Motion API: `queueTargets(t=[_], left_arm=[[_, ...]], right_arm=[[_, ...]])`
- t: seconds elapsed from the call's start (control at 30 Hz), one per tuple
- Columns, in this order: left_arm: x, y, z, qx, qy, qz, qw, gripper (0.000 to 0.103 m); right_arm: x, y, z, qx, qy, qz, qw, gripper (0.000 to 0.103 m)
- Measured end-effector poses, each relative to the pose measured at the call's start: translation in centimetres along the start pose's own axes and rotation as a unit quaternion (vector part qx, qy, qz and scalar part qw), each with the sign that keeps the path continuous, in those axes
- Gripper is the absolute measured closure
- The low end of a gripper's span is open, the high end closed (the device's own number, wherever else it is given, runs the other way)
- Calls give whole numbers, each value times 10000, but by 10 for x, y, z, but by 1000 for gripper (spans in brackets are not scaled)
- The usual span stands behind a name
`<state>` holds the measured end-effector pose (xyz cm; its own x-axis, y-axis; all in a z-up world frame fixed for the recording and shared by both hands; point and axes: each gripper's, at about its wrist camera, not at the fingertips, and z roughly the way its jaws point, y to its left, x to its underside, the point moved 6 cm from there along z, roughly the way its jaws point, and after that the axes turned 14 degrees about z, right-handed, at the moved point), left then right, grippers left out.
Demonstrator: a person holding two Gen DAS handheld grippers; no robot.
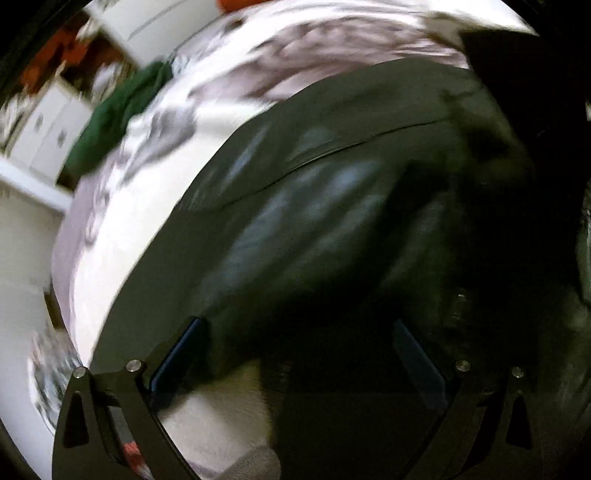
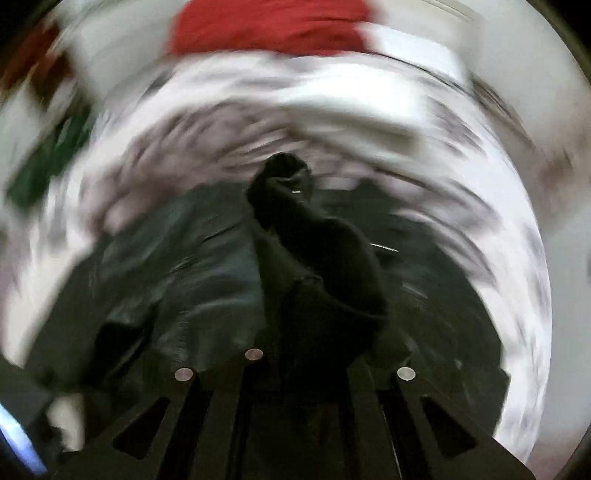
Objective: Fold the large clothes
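Note:
A large dark garment (image 1: 332, 221) lies spread on a bed with a white and grey patterned cover (image 1: 155, 155). My left gripper (image 1: 299, 350) is open, its jaws wide apart just above the garment's near edge, holding nothing. In the right wrist view my right gripper (image 2: 306, 332) is shut on a bunched fold of the dark garment (image 2: 295, 229), which rises in front of the camera. The rest of the garment (image 2: 177, 280) spreads below it. Both views are blurred by motion.
A green garment (image 1: 114, 118) lies at the bed's far left edge and shows in the right wrist view (image 2: 48, 162). A red cloth (image 2: 269, 26) lies at the far side. White cabinets (image 1: 48, 136) stand beyond the bed.

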<state>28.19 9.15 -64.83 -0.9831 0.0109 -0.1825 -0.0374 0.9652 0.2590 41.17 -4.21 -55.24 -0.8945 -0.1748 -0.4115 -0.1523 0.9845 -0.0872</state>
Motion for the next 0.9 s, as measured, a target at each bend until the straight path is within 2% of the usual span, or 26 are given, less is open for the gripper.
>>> queueTargets(t=[0.1, 0.23, 0.3, 0.37, 0.4, 0.47, 0.57, 0.63, 0.67, 0.73, 0.77, 0.8, 0.83, 0.9], left_arm=[[3, 18, 17, 275, 120, -336, 9990, 0], [8, 23, 23, 452, 96, -292, 9985, 0], [9, 30, 19, 506, 63, -244, 9984, 0], [15, 49, 8, 561, 7, -294, 9980, 0], [20, 58, 3, 600, 4, -338, 9976, 0], [35, 88, -9, 692, 59, -531, 9962, 0], [74, 122, -21, 907, 322, -1130, 9889, 0], [111, 145, -15, 1325, 638, -1891, 9709, 0], [131, 155, -6, 1584, 805, -2324, 9562, 0], [169, 169, 20, 2146, 1079, -3319, 9122, 0], [188, 176, 36, 2424, 1151, -3914, 8802, 0], [197, 179, 43, 2556, 1140, -4255, 8606, 5], [207, 186, 53, 2648, 1057, -4710, 8347, 13], [218, 198, 69, 2724, 975, -5418, 7892, 22]], right_arm=[[13, 71, 27, -260, 149, -525, 9982, 98], [34, 91, 45, -263, 442, -676, 9964, 94], [31, 83, 41, -603, 774, -444, 9942, 92], [29, 63, 20, -1072, 1308, 119, 9855, 66], [30, 48, 7, -1317, 1514, 565, 9780, 46], [33, 17, -16, -1708, 1630, 1258, 9635, 43], [46, -24, -45, -1868, 1798, 2093, 9428, 43], [52, -45, -52, -1697, 1777, 2324, 9411, 43], [57, -51, -52, -1553, 1728, 2422, 9420, 43], [57, -63, -42, -1410, 1736, 2659, 9377, 43], [61, -66, -36, -1351, 1796, 2837, 9322, 43], [66, -67, -30, -1315, 1837, 2978, 9275, 43], [68, -71, -22, -1281, 1869, 3105, 9232, 43], [71, -71, -12, -1198, 1952, 3310, 9154, 43]])
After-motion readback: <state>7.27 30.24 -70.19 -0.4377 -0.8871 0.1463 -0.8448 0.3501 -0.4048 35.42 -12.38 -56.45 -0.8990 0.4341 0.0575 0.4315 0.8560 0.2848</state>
